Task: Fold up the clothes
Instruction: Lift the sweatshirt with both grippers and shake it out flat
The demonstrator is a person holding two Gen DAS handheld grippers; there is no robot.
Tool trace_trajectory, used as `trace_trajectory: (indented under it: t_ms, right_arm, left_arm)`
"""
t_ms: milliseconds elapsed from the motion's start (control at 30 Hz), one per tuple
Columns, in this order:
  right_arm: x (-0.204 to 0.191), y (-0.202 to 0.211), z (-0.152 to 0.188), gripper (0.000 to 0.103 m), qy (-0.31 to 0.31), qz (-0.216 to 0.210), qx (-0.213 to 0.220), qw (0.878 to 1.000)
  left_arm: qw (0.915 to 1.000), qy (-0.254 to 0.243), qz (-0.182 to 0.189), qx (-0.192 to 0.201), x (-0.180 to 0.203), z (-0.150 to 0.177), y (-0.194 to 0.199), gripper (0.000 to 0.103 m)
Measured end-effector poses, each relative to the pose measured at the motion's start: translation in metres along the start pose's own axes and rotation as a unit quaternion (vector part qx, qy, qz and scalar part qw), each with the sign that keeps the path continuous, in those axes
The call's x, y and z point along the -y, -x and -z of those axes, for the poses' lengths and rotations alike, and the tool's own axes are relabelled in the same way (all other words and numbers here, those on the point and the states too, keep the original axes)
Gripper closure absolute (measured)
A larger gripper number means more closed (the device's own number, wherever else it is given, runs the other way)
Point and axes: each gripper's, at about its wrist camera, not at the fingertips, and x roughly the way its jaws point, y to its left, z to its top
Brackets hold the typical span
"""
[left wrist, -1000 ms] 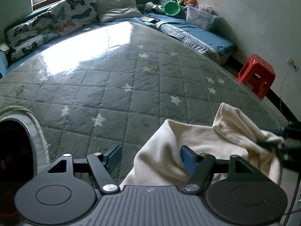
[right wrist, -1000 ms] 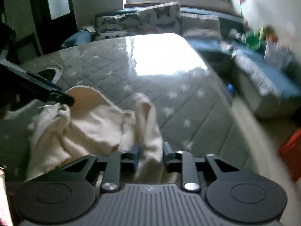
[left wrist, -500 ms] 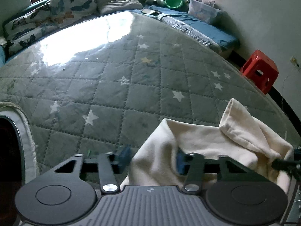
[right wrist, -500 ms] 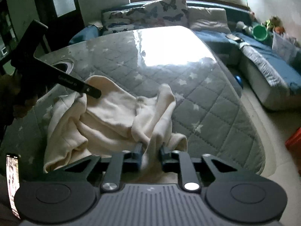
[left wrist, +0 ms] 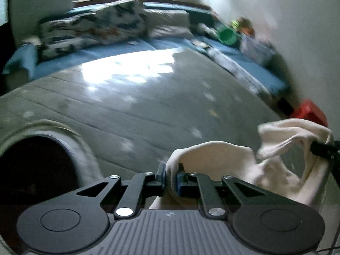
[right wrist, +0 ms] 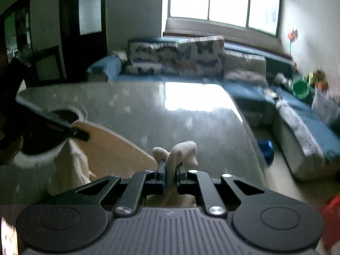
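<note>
- Garment [left wrist: 214,155]: cream, soft, bunched; strung between my two grippers above the near edge of the quilt [left wrist: 148,106], mostly off the surface from what I can see.
- Left gripper [left wrist: 171,177]: jaws closing, cloth between them; I read it as pinching a fold of the garment's left end.
- Right gripper [right wrist: 170,175]: pressed together on a bunched edge; a tuft of cloth sticks up past the tips.
- From the right wrist view the garment [right wrist: 110,146] runs off to the left toward the left gripper [right wrist: 78,135], top edge sagging in a curve between the two pinches.
- From the left wrist view the right gripper [left wrist: 318,149] sits at far right with cloth bunched on it.
- Key relation: long axis runs left-right, gripper to gripper. Neither hand is nearer; each has an end.
- Bulk hangs below and toward me; open quilt lies beyond, further from me.
- My call: next step is spreading the hands apart to take the sag out, then laying it flat on the quilt further away.
- Risk: both pinches look like bunched folds rather than clean corners, so it may come out twisted.
- Both views are motion-blurred; can't tell which part of the garment each pinch holds.
</note>
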Motion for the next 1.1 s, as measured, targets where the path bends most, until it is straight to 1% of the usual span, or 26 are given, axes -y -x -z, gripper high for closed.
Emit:
trace_trajectory:
  t_ms: [67, 167, 300, 400, 500, 600, 700, 800, 900, 1000, 1100]
  right_arm:
    - [-0.006, -0.007, -0.022, 0.095, 0.008, 0.002, 0.019, 1.0]
    - [-0.014, -0.013, -0.058, 0.095, 0.012, 0.003, 0.062, 0.998]
    - [-0.018, -0.008, -0.104, 0.095, -0.014, -0.001, 0.14, 0.99]
    - [-0.016, -0.004, -0.12, 0.095, -0.034, -0.012, 0.17, 0.985]
    - [-0.019, -0.007, -0.122, 0.095, -0.038, -0.027, 0.174, 0.984]
    - [-0.025, -0.012, -0.124, 0.095, -0.032, -0.041, 0.17, 0.984]
    - [-0.038, -0.015, -0.135, 0.095, -0.019, -0.05, 0.176, 0.983]
    - [-0.05, -0.022, -0.152, 0.095, -0.009, -0.051, 0.176, 0.983]
    - [-0.061, -0.036, -0.172, 0.095, -0.001, -0.047, 0.174, 0.984]
    - [-0.065, -0.053, -0.188, 0.095, -0.003, -0.038, 0.175, 0.984]
    - [-0.069, -0.063, -0.203, 0.095, -0.016, -0.035, 0.188, 0.981]
  left_arm:
    - [0.9994, 0.023, -0.014, 0.019, -0.021, -0.012, 0.013, 0.093]
    - [0.9955, 0.063, -0.039, 0.058, -0.058, -0.031, 0.039, 0.093]
    - [0.984, 0.115, -0.053, 0.125, -0.107, -0.053, 0.091, 0.093]
    - [0.9758, 0.131, -0.064, 0.163, -0.13, -0.058, 0.124, 0.093]
    - [0.9692, 0.147, -0.068, 0.186, -0.151, -0.051, 0.151, 0.093]
    - [0.9657, 0.16, -0.084, 0.187, -0.166, -0.05, 0.165, 0.093]
    - [0.9643, 0.161, -0.091, 0.19, -0.171, -0.051, 0.172, 0.093]
    - [0.9631, 0.162, -0.103, 0.188, -0.178, -0.055, 0.176, 0.093]
    - [0.9599, 0.171, -0.114, 0.19, -0.19, -0.064, 0.176, 0.093]
    - [0.9546, 0.187, -0.119, 0.199, -0.205, -0.072, 0.178, 0.093]
    - [0.9494, 0.2, -0.119, 0.211, -0.218, -0.083, 0.182, 0.093]
